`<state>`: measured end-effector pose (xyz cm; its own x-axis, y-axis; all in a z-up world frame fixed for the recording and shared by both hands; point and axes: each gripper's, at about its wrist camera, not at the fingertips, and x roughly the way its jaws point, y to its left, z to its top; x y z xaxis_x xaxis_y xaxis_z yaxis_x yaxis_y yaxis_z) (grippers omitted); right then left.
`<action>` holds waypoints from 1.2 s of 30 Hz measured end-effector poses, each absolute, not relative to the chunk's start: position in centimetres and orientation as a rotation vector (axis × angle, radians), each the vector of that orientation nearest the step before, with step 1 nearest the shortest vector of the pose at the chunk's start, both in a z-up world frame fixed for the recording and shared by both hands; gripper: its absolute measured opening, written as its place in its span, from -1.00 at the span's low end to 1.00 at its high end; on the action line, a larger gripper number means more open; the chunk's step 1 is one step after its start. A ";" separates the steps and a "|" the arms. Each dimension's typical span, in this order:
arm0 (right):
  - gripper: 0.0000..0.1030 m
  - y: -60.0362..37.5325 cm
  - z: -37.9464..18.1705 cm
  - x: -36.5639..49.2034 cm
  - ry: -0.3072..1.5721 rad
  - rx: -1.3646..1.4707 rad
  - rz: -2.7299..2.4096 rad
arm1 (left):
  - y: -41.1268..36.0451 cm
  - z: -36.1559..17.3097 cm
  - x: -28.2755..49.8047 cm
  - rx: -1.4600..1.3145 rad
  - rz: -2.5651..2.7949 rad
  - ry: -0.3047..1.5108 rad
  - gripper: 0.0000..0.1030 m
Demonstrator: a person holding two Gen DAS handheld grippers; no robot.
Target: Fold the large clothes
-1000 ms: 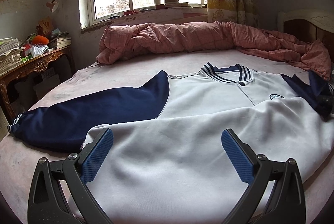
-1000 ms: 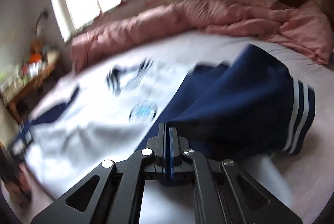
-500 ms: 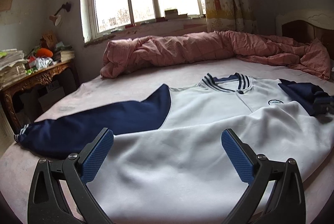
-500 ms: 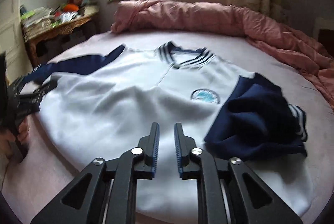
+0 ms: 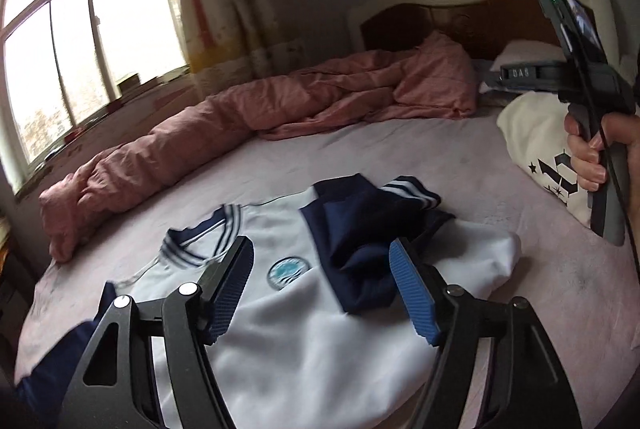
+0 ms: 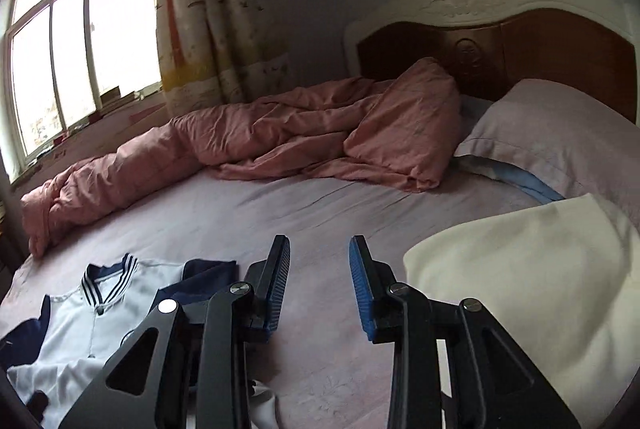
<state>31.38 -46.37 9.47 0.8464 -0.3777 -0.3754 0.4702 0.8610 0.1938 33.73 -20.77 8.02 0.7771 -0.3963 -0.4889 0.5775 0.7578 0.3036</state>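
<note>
A white jacket with navy sleeves and a striped collar lies flat on the bed. One navy sleeve is folded in over its chest, beside a round badge. My left gripper hovers above the jacket, its jaws closing with nothing between them. In the right wrist view the jacket shows at the lower left. My right gripper is over bare sheet to the jacket's right, jaws opening and empty. At the right of the left wrist view, a hand grips the handle of the right gripper.
A crumpled pink quilt runs along the far side of the bed below the window. A pillow lies against the wooden headboard. A folded cream garment sits at the right, near my right gripper.
My right gripper let go of the navy sleeve, which now lies folded on the jacket, and its jaws parted. Both views swung right toward the headboard. My left jaws narrowed.
</note>
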 end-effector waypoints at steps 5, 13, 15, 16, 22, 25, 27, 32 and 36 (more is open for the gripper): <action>-0.36 -48.2 9.3 30.2 0.278 0.368 -0.521 | -31.3 4.9 37.4 0.795 -0.656 0.533 0.45; -0.36 -49.8 8.2 31.2 0.300 0.454 -0.500 | -36.6 -0.4 43.3 0.843 -0.629 0.827 0.45; -0.36 -50.0 7.9 31.0 0.288 0.471 -0.529 | -36.7 -0.8 44.2 0.788 -0.596 0.835 0.45; -0.36 -50.0 7.8 31.0 0.282 0.458 -0.547 | -36.7 -0.7 44.6 0.768 -0.576 0.825 0.44; -0.36 -50.8 7.0 31.6 0.316 0.481 -0.535 | -34.8 1.5 46.6 0.577 -0.585 0.856 -0.58; -0.36 -50.8 6.6 32.3 0.339 0.492 -0.509 | -32.8 3.7 47.2 0.516 -0.576 0.847 -0.73; -0.36 -50.0 6.5 32.7 0.350 0.462 -0.501 | -30.8 5.8 47.7 0.516 -0.486 0.772 -0.73; -0.35 -46.9 5.9 34.8 0.423 0.358 -0.369 | -22.4 11.1 48.9 0.344 -0.329 0.679 -0.74; -0.35 -42.5 3.6 37.8 0.595 0.273 -0.110 | -14.9 12.6 50.3 0.301 -0.188 0.640 -0.74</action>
<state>37.81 -42.48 3.63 0.8235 -0.0236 -0.5669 0.1804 0.9582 0.2222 50.32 -14.92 12.60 0.7871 -0.0795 -0.6117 0.2636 0.9399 0.2170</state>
